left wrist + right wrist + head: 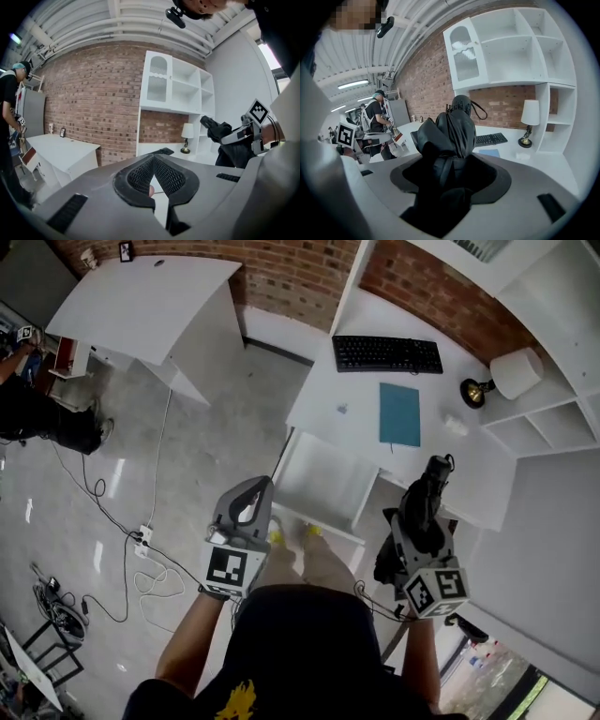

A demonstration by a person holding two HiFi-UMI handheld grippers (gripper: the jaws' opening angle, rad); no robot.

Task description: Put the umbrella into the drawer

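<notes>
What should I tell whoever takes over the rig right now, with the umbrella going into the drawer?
Left gripper: shut, nothing in it, held out near the drawer.
Right gripper: shut on the folded umbrella, in the air beside the drawer.
Drawer: looks pulled open under the desk.
Done: umbrella is in hand.
Left: lower it into the drawer, let go, likely close the drawer.

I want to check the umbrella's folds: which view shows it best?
Right gripper view: the folded black umbrella fills the centre, close up. Head view shows it small from above; left gripper view, distant at the right.
</notes>
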